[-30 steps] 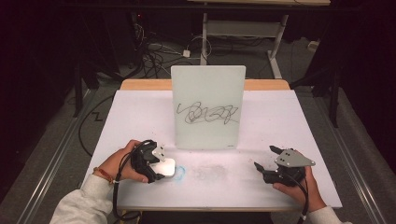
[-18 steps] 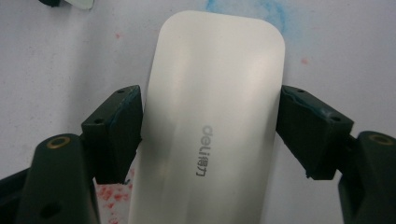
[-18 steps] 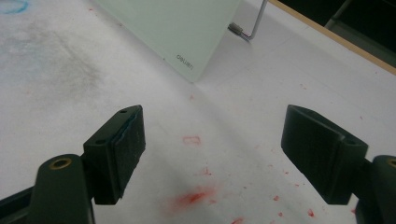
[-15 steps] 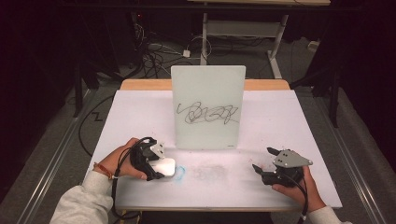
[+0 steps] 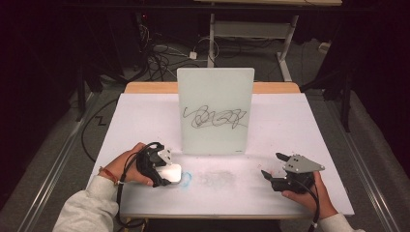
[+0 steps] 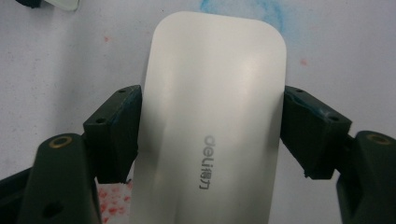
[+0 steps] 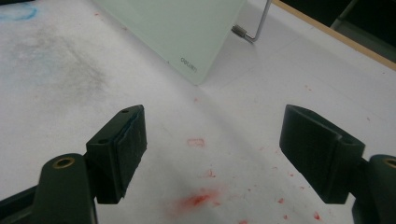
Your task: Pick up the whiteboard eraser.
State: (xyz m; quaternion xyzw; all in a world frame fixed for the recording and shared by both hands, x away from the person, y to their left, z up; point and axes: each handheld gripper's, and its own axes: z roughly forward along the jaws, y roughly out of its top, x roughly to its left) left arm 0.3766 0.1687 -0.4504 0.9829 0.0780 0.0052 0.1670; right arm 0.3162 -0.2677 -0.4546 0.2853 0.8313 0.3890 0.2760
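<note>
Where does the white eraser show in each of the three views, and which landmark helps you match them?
High view: the white eraser lies lower left on the table, in the left tongs.
Left gripper view: it fills the centre, clamped between both jaws.
Right gripper view: not in it.
Shared landmark: the blue smudge, beside the eraser, at the top edge and top left corner.

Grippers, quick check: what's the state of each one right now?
Left gripper: closed on the white eraser, jaws against its two long sides.
Right gripper: open, nothing between the jaws, low over the table.
</note>
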